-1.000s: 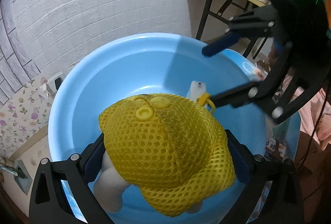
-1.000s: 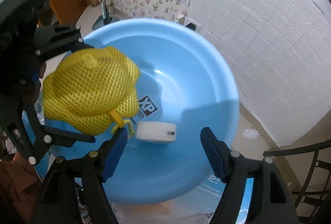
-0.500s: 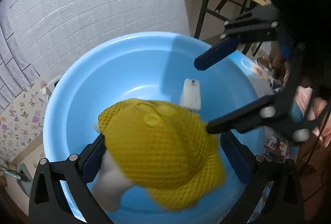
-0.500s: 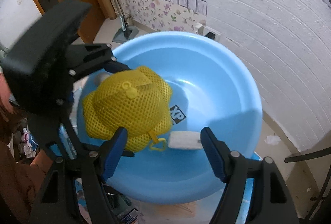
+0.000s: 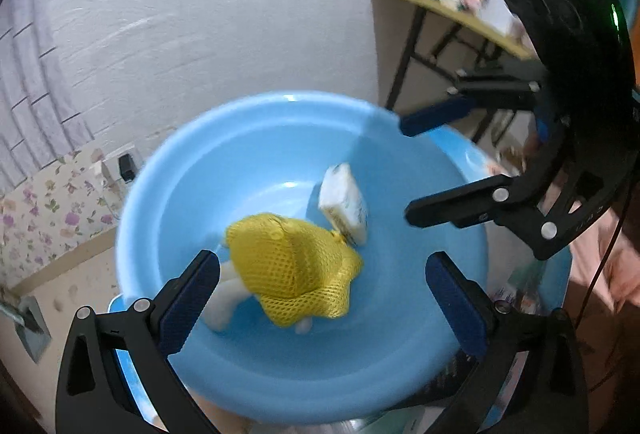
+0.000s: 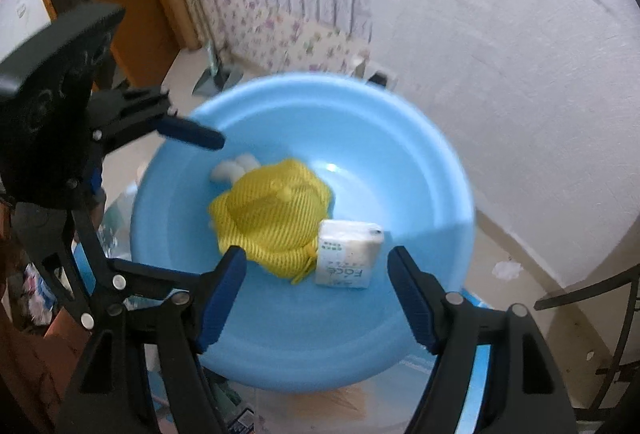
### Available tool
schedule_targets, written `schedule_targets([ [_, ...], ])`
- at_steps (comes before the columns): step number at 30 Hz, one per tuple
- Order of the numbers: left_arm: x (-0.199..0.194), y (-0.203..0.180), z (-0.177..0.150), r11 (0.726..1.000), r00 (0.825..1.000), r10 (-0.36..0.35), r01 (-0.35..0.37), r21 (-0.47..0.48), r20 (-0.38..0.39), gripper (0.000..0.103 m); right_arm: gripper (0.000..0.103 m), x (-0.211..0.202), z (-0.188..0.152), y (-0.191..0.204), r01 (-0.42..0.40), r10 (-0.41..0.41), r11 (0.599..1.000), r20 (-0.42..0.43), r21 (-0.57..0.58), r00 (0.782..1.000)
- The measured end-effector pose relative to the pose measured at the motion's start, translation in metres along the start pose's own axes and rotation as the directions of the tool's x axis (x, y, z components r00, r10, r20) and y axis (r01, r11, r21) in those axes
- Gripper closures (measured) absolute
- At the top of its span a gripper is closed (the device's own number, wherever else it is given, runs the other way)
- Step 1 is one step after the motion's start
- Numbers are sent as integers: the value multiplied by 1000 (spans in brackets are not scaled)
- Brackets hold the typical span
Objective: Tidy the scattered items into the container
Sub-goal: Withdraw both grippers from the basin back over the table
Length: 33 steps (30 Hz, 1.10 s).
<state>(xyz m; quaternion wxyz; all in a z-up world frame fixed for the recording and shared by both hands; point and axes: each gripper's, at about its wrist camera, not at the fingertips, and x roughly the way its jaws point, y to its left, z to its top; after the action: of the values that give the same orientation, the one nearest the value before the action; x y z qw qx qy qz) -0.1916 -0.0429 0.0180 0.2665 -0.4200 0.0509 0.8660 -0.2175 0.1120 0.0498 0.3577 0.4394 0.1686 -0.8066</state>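
A round pale-blue plastic basin (image 5: pixel 256 362) sits below both hand-held grippers. Inside it, just ahead of the left gripper (image 5: pixel 320 298), lies a yellow mesh cap (image 5: pixel 294 268) draped over a white soft toy (image 5: pixel 224 300). A small white carton with printed lettering (image 6: pixel 348 254) rests touching the cap's edge, between the fingers of the right gripper (image 6: pixel 316 298) as that camera sees it, but lower down in the basin.

Both grippers are released: jaws spread wide, nothing between the pads, hanging above the bowl.

The drop looks finished, so doing this step well likely means lifting both tools straight clear of the rim without catching the cap's yellow loop, then looking for anything left outside; whether any scattered items remain I cannot tell.

A second ago the left gripper was clenched on the cap and toy above the basin; now they lie on the bottom, and the carton has tipped onto a broader face.
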Motion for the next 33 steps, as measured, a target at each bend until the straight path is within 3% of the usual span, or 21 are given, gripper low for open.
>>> schedule_targets([
  [2,-16,3,-5,999,998,24,-22,-31,66,0,30,-13,-3,2,26,-26,1000,62,11,998],
  [7,-40,5,-15,985,983,139,-125,-121,117,0,30,-40,-15,2,109,-118,992,165,60,979],
  [12,-71,7,-39,971,967,142,-94,-221,210,0,30,-57,-30,4,140,-160,984,195,112,968],
  [18,-87,2,-78,929,948,271,-213,-304,165,0,30,-82,-65,5,163,-208,965,221,203,953],
  [22,-97,5,-112,896,948,283,-206,-394,147,0,30,-88,-94,14,183,-233,957,218,225,948],
  [24,-100,2,-126,880,941,313,-236,-413,129,0,30,-87,-108,19,188,-240,952,206,242,949],
  [28,-101,-12,-146,874,926,364,-300,-382,105,0,30,-81,-137,25,176,-231,943,174,284,957],
  [33,-96,-19,-157,872,923,374,-318,-371,88,0,30,-79,-164,23,182,-245,923,155,338,957],
])
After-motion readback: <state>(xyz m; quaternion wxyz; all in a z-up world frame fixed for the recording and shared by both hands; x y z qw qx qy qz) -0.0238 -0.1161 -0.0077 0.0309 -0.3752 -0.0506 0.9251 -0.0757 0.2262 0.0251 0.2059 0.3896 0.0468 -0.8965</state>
